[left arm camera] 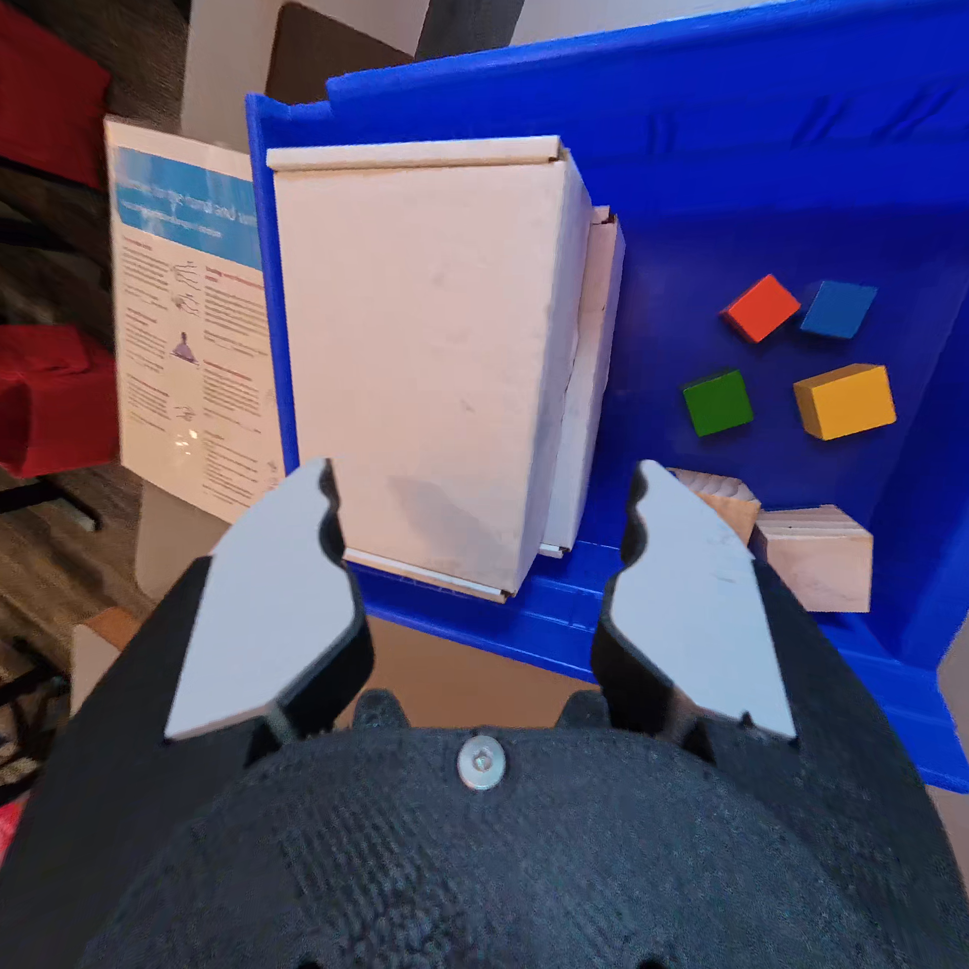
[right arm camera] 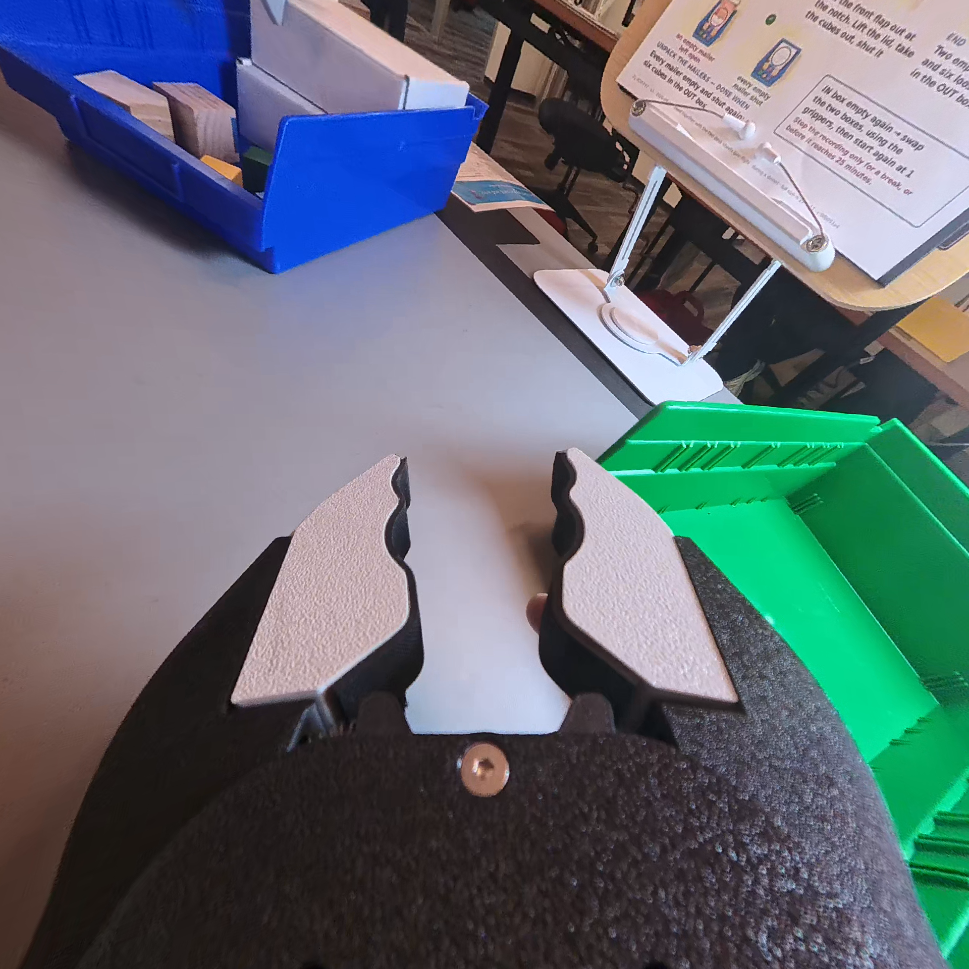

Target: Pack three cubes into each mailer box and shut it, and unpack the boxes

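A blue bin (left arm camera: 681,157) holds a shut white mailer box (left arm camera: 419,341) lying on a second white mailer box (left arm camera: 587,377). Beside them in the bin lie a red cube (left arm camera: 760,308), a blue cube (left arm camera: 839,309), a green cube (left arm camera: 717,402), a yellow cube (left arm camera: 845,401) and two plain wooden cubes (left arm camera: 818,561). My left gripper (left arm camera: 482,466) is open and empty, over the near end of the upper mailer box. My right gripper (right arm camera: 480,461) is open and empty above the grey table (right arm camera: 210,419). The right wrist view shows the blue bin (right arm camera: 362,173) at far left.
A green bin (right arm camera: 839,550) stands right of my right gripper, with nothing showing inside it. A document stand (right arm camera: 655,335) holding a printed sheet (right arm camera: 839,105) sits at the table's far edge. A printed leaflet (left arm camera: 189,314) lies left of the blue bin. Chairs stand beyond the table. There is about 45 cm between the tips of the two grippers. My left gripper's tips are some 8 cm from the green cube (left arm camera: 717,402).
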Motion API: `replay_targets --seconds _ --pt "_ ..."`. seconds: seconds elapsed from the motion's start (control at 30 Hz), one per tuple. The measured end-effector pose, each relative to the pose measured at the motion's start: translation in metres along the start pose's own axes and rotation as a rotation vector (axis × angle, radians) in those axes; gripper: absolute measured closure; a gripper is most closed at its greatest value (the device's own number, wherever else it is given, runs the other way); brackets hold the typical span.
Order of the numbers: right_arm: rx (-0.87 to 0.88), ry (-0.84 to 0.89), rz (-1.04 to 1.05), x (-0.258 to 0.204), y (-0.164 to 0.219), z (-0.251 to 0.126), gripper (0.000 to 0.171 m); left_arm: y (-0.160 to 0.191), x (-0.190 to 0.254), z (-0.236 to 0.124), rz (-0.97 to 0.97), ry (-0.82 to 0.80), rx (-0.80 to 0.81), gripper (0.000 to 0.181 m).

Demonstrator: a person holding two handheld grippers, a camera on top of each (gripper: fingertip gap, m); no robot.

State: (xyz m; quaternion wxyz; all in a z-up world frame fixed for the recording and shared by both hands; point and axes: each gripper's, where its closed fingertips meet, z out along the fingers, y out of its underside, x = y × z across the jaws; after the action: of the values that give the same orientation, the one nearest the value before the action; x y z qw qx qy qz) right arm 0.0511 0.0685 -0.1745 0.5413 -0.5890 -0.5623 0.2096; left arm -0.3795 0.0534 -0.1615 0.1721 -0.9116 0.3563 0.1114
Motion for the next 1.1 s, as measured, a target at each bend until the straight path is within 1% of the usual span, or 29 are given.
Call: replay_targets --seconds 0.03,0.1,0.17,0.23,0.33,0.37,0.43,0.47,0.5,0.57,0.63,0.7,0.73,0.8,0.83,0.9,1.0,1.1 --pt "-0.001 -0.002 0.000 0.000 0.000 0.001 0.119 0.000 -0.002 0.002 -0.026 0.029 -0.017 0.067" --pt "-0.010 -0.007 0.000 -0.002 0.003 0.002 0.119 0.002 -0.010 0.008 -0.052 0.069 -0.052 0.058" --pt "-0.020 -0.014 0.004 -0.003 0.006 0.004 0.119 0.003 -0.015 0.016 -0.099 0.142 -0.090 0.049" --pt "-0.034 -0.016 0.010 -0.003 0.011 0.006 0.119 0.006 -0.025 0.024 -0.108 0.173 -0.131 0.048" --pt "-0.054 -0.022 0.023 -0.003 0.018 0.009 0.119 0.007 -0.022 0.035 -0.107 0.266 -0.198 0.045" --pt "-0.060 -0.022 0.026 -0.002 0.020 0.009 0.119 0.010 -0.022 0.039 -0.067 0.254 -0.236 0.043" --pt "-0.064 -0.024 0.032 -0.001 0.022 0.010 0.119 0.014 -0.021 0.038 -0.010 0.237 -0.290 0.050" --pt "-0.064 -0.027 0.036 -0.001 0.022 0.010 0.119 0.013 -0.018 0.036 0.018 0.233 -0.297 0.058" --pt "-0.064 -0.031 0.041 -0.001 0.023 0.010 0.119 0.013 -0.015 0.035 0.060 0.217 -0.299 0.062" --pt "-0.061 -0.037 0.049 0.000 0.023 0.011 0.119 0.007 -0.003 0.033 0.104 0.215 -0.271 0.062" --pt "-0.055 -0.047 0.057 0.000 0.022 0.011 0.119 0.009 0.003 0.032 0.126 0.203 -0.281 0.059" --pt "-0.051 -0.055 0.059 -0.001 0.020 0.012 0.119 0.013 0.007 0.035 0.141 0.196 -0.297 0.045" --pt "-0.049 -0.056 0.057 -0.001 0.019 0.012 0.119 0.014 0.007 0.039 0.148 0.182 -0.305 0.041" --pt "-0.047 -0.054 0.048 -0.002 0.018 0.010 0.119 0.014 0.003 0.047 0.145 0.153 -0.309 0.041" --pt "-0.049 -0.053 0.043 -0.002 0.018 0.009 0.119 0.014 0.002 0.051 0.141 0.155 -0.304 0.042" --pt "-0.050 -0.047 0.037 -0.002 0.019 0.007 0.119 0.014 0.005 0.056 0.132 0.188 -0.283 0.038" --pt "-0.041 -0.031 0.037 0.001 0.016 0.001 0.119 0.012 0.007 0.054 0.104 0.201 -0.270 0.039" --pt "-0.022 -0.022 0.048 0.005 0.011 -0.002 0.119 0.007 0.011 0.042 0.093 0.194 -0.247 0.039"
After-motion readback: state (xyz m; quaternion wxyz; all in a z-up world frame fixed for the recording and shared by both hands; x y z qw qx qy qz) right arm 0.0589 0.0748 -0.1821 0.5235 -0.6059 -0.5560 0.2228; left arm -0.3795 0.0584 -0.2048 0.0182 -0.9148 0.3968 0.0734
